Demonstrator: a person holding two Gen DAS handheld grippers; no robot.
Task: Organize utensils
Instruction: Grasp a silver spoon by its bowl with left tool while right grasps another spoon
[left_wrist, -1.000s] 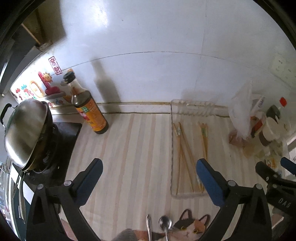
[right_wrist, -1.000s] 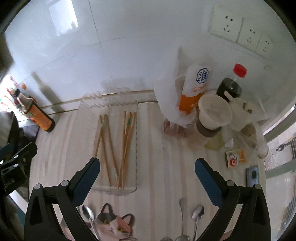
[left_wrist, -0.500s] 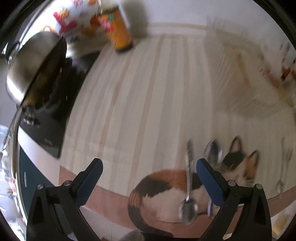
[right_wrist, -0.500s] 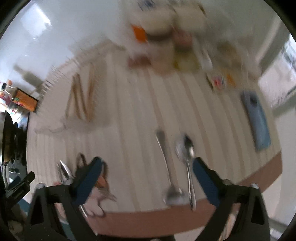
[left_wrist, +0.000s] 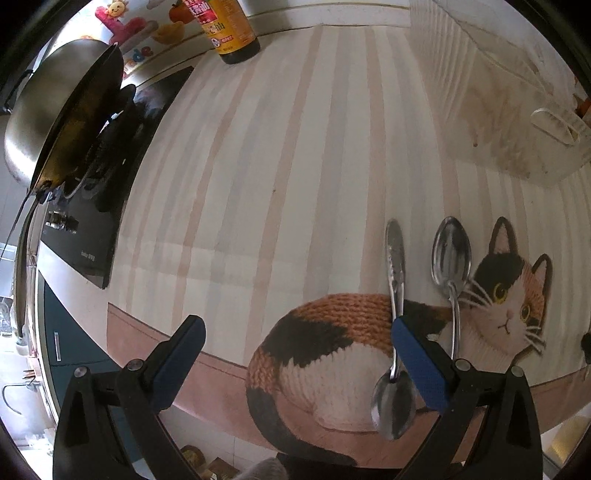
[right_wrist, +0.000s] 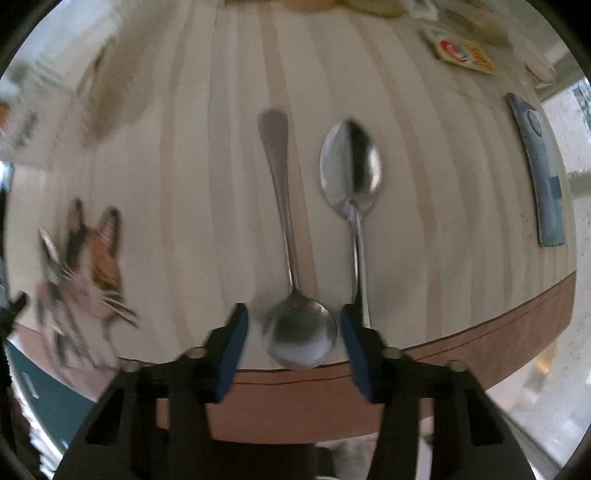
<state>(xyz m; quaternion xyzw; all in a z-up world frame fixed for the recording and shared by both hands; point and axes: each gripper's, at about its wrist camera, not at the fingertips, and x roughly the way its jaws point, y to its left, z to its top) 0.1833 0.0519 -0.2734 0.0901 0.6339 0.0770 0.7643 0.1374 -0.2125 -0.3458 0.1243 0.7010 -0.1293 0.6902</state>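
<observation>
Striped bench (left_wrist: 295, 155) under both grippers, cat picture (left_wrist: 369, 339) at its near edge. Ahead of the left gripper (left_wrist: 295, 345), fingers spread wide and empty: steel wok (left_wrist: 62, 107) far left, soy sauce bottle (left_wrist: 229, 29) beyond. Two spoons (left_wrist: 395, 295) at its right finger (left_wrist: 417, 362), lying on the cat. Right gripper (right_wrist: 293, 334) just narrowing, fingers (right_wrist: 232, 343) flanking a round spoon bowl (right_wrist: 299, 338), apparently not yet pinching; oval spoon (right_wrist: 351, 173) past the right finger.
</observation>
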